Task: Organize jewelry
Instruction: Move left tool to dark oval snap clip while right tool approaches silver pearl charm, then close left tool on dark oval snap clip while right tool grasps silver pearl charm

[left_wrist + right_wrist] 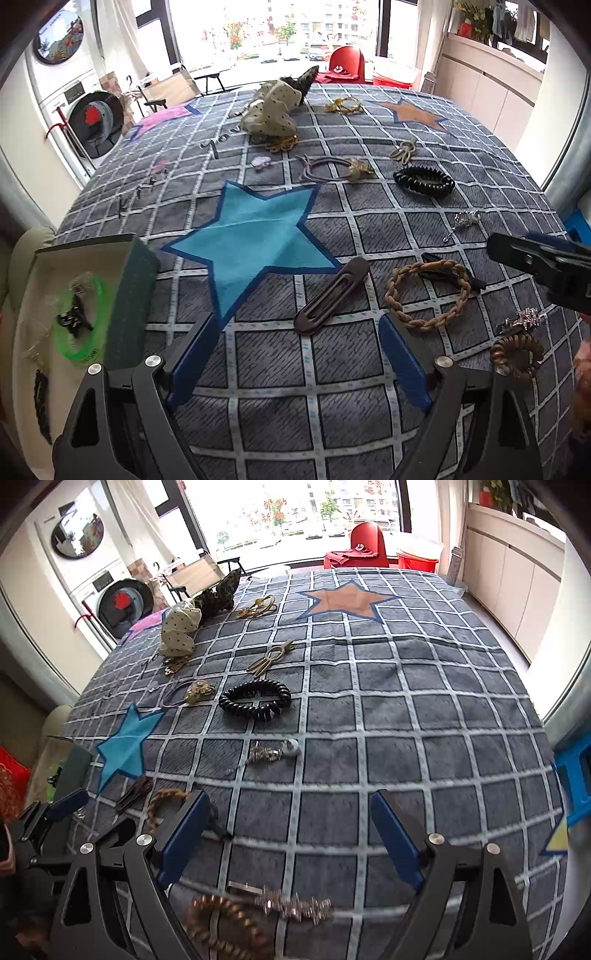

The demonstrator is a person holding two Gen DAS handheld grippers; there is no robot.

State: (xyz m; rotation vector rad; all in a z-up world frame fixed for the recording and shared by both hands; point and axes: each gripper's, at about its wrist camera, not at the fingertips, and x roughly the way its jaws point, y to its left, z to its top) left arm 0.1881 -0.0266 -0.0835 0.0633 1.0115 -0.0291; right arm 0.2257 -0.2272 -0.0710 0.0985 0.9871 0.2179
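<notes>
Item: left tool (pixel 299 363), fingers spread wide, nothing between them, hovering low over the checked cloth on the bench (pixel 388 229).
Item: right tool (pixel 286 836), likewise spread and empty.
Item: dark oval hair clip (pixel 330 297), flat on the cloth just ahead of the left tool; likely next pick.
Item: braided band (pixel 428 293), close beside the clip on the right, apart from it.
Item: open box (pixel 85 306) at the left edge, already holding a green ring and a small dark clip.
Advice: come down square across the clip's narrow width, keep off the braid, close firmly, lift straight, carry left to the box.
</notes>
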